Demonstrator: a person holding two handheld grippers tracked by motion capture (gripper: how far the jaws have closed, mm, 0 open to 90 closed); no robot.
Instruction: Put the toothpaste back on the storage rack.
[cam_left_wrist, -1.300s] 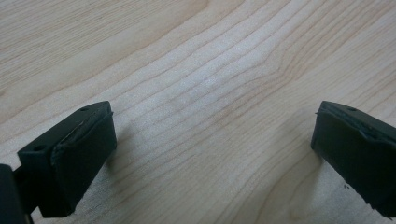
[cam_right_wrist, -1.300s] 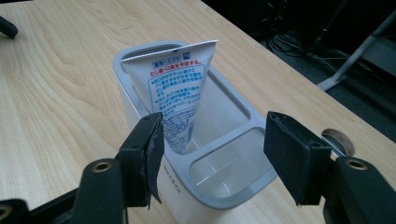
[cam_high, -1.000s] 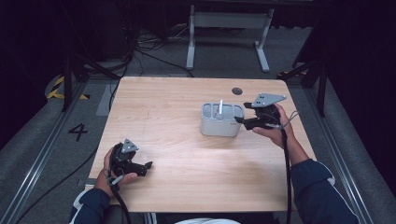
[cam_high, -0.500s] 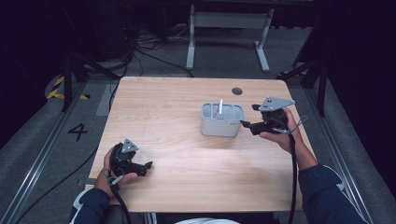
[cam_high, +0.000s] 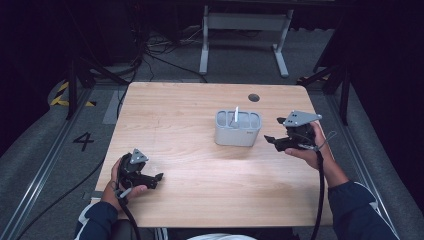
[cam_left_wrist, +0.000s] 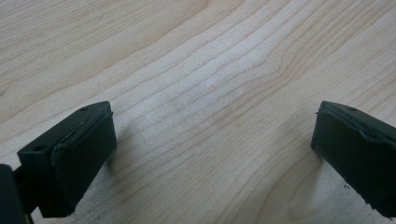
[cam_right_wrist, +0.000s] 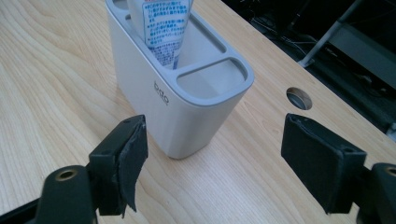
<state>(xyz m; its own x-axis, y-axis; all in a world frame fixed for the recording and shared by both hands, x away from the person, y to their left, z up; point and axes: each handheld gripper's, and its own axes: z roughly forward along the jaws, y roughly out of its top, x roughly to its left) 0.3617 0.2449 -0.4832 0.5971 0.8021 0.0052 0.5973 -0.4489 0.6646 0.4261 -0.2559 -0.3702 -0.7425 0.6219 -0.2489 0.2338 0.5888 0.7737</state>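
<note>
Holder: grey holder (cam_high: 238, 128) stood mid-frame on the table (cam_high: 190, 110), tube (cam_right_wrist: 161, 28) upright inside.
Handling: I judged it light, rigid, smooth; grip across the walls.
Right gripper (cam_high: 275, 141): jaws apart, empty.
Left gripper (cam_high: 156, 178): lower left; I saw jaws spread.

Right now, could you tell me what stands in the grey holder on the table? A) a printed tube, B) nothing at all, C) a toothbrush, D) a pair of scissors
A: the right gripper view shows a white tube with blue print standing in the grey holder.
</note>
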